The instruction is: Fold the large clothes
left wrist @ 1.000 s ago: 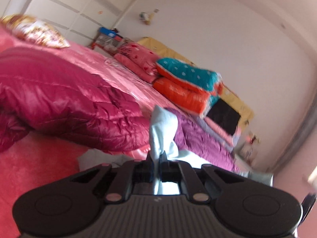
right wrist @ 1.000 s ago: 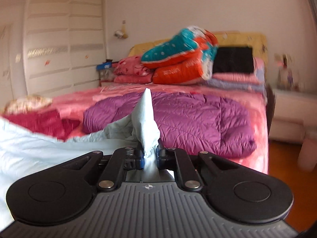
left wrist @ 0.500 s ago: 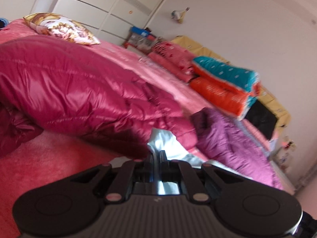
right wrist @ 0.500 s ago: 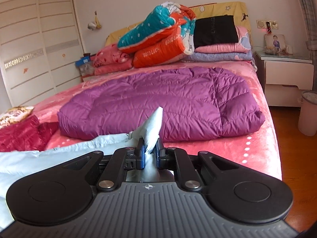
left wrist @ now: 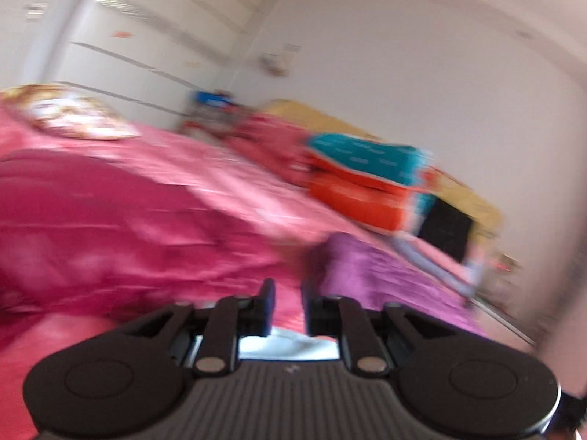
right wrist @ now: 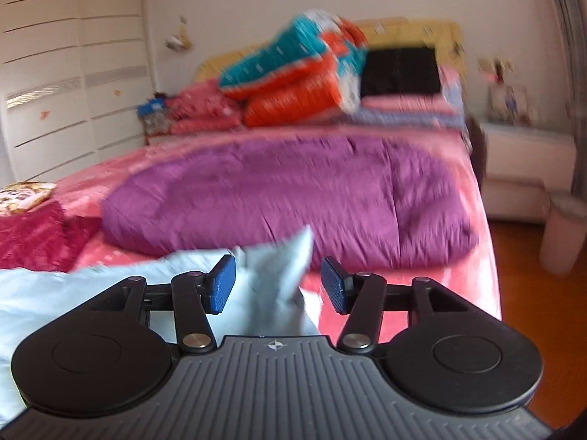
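The right gripper (right wrist: 279,286) has just been opening: its two blue-padded fingers (right wrist: 222,286) stand well apart, and a peak of the pale blue cloth garment (right wrist: 279,275) rises in the gap between them, touching neither pad as far as the blurred picture shows. The rest of the pale blue cloth garment spreads to the left of that gripper, on the pink bedspread (right wrist: 477,242) of the bed, in front of the purple quilted puffer jacket (right wrist: 293,198) that lies flat across the bedspread. The left gripper (left wrist: 288,308) has also just been opening: its dark fingers (left wrist: 266,308) stand slightly apart with nothing between them, and a strip of the pale blue cloth garment (left wrist: 290,346) shows below them, close to the gripper body. Beyond the left gripper, to the left of the purple jacket, lies a crimson quilted puffer jacket (left wrist: 110,227).
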`<state>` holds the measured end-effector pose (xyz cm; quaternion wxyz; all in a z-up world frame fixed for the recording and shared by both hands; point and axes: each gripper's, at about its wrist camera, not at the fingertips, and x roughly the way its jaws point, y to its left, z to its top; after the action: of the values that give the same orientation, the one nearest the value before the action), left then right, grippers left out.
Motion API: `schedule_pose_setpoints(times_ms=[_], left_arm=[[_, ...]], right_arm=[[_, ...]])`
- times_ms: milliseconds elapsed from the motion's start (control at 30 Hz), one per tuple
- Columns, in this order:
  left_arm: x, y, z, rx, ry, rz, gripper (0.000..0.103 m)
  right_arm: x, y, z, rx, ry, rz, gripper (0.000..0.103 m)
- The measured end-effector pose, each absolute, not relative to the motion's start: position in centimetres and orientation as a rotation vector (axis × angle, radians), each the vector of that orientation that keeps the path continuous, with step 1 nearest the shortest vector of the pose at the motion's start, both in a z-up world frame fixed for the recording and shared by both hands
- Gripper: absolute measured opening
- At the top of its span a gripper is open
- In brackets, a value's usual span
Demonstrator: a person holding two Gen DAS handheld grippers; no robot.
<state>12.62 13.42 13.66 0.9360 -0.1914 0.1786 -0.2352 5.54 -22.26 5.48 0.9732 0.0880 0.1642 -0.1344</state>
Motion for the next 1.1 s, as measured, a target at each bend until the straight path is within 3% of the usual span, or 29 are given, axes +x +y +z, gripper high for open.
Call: schedule_pose_setpoints(times_ms=[67, 100, 233, 333, 533, 767, 1100], left_arm=[[12.3, 11.6, 13.7, -0.325, 0.379, -0.57, 0.023], [12.3, 10.7, 13.5, -0.289, 0.393, -0.598, 0.024], [12.3, 7.8, 12.1, -0.18, 0.457, -0.639, 0.025], [12.6, 6.8, 11.0, -0.106, 0.475, -0.613, 0.038], [13.8, 6.3, 9.1, -0.06, 0.518, -0.485, 0.045], [16.0, 7.1, 7.5, -0.099, 0.566, -0.414, 0.046], [17.2, 6.9, 5.4, -0.109, 0.59, -0.399, 0.047]], right_arm=[[4.6, -20.8, 6.7, 0.134, 0.296, -0.214, 0.079], [4.2, -20.0, 7.1, 0.127, 0.291, -0.179, 0.08], [5.0, -17.7, 6.3, 0.119, 0.362, -0.057, 0.08], [6.4, -16.8, 4.8, 0.121, 0.416, -0.027, 0.08], [9.2, -16.4, 3.5, 0.11, 0.447, -0.045, 0.081], [12.5, -16.9, 1.6, 0.13, 0.502, -0.089, 0.1], [15.1, -17.1, -0.6, 0.127, 0.549, -0.123, 0.103]])
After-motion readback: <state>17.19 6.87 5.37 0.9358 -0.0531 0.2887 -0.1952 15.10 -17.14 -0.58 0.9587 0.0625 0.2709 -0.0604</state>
